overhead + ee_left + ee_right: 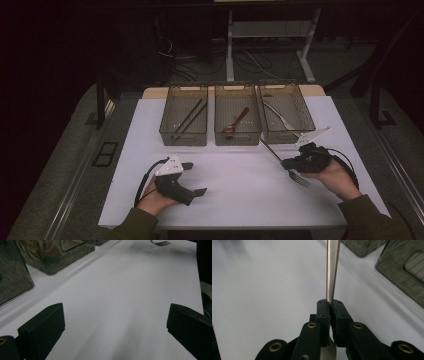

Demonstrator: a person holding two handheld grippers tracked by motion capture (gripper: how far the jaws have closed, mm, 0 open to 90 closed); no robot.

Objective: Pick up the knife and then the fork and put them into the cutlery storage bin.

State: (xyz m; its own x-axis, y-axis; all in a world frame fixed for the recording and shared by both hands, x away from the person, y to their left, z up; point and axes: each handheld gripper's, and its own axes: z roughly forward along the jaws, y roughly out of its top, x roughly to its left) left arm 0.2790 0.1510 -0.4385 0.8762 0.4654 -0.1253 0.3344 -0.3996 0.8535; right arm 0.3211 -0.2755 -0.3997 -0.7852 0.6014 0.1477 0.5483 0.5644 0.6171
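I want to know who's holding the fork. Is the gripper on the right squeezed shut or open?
Shut. The right gripper has its jaws pressed together on the fork, whose metal handle sticks out between them.

Fork (287, 166) before three bins (237, 121) on table (240, 195)

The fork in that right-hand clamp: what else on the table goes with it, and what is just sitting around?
Part of the job:
- fork, clamped in the shut right gripper
- right-hand bin, already holding pale cutlery

Just sitting there:
- left gripper, open over bare table
- middle bin with a red spoon
- left bin with dark chopsticks
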